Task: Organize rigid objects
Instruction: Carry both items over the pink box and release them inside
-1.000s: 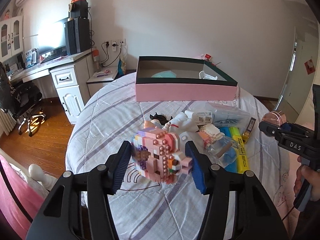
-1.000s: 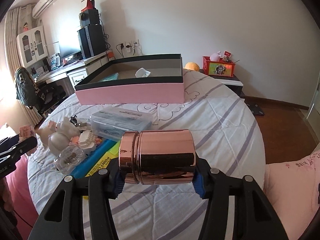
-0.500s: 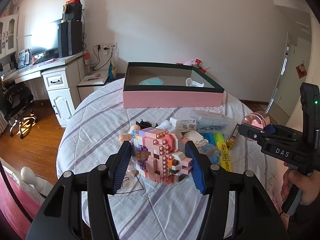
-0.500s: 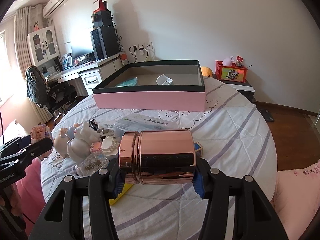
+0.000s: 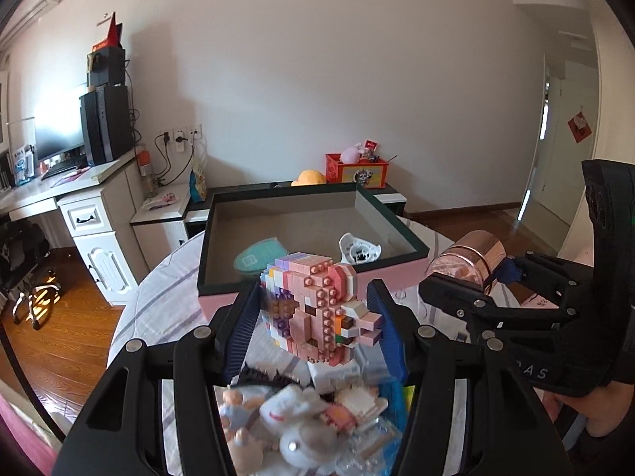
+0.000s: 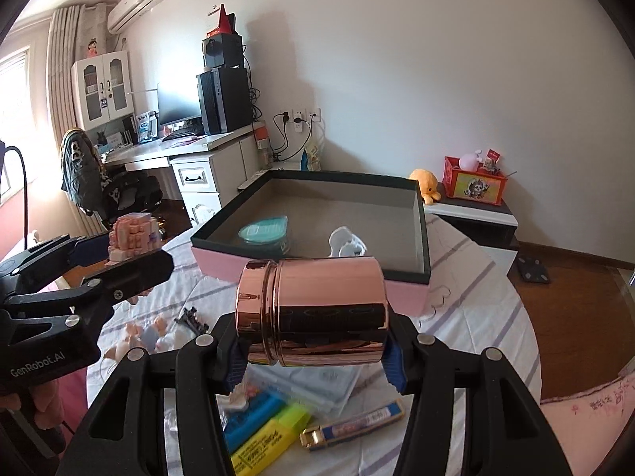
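Clamped in the left hand-held gripper is a pink brick-built toy figure; a shiny copper cylindrical jar is gripped sideways by the right hand-held gripper, before a pink, dark-rimmed open box.

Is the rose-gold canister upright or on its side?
On its side: the rose-gold canister lies horizontally between the right tongs, lid end pointing left.

Toy pile blurring beneath left gripper; arms hiding its edges. Yellow highlighter label running out of view behind right gripper arm.
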`<state>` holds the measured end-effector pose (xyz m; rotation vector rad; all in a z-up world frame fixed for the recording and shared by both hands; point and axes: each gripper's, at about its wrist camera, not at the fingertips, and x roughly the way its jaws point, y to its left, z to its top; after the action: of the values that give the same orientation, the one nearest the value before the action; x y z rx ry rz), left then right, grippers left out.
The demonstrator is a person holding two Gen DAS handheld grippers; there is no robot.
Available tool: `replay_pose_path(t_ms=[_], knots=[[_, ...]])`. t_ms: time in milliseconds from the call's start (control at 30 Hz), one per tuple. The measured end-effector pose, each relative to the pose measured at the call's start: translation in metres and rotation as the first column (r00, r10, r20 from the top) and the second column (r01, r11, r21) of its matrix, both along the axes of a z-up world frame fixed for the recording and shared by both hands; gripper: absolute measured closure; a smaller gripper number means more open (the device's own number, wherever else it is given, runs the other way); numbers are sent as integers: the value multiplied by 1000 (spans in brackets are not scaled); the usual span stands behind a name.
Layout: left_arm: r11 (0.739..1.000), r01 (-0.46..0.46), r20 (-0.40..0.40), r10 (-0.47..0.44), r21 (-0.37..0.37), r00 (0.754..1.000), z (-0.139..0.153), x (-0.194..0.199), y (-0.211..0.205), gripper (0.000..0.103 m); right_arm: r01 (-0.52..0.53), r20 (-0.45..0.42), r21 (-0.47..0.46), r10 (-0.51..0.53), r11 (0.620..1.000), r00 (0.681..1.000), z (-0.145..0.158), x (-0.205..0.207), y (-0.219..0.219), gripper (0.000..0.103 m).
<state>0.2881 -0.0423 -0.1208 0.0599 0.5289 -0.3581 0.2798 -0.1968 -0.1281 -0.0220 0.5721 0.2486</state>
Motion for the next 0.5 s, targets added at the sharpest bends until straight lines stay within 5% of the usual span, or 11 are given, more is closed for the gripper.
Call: replay_pose_path(t_ms=[267, 500], knots=[[997, -14, -43, 17, 73, 999, 15, 117, -16, 46, -11, -46, -42, 9, 999, 999, 14, 106, 6, 47], [991, -51, -158, 71, 123, 985, -11, 205, -13, 47, -26, -184, -70, 12, 997, 983, -16, 190, 18, 47]])
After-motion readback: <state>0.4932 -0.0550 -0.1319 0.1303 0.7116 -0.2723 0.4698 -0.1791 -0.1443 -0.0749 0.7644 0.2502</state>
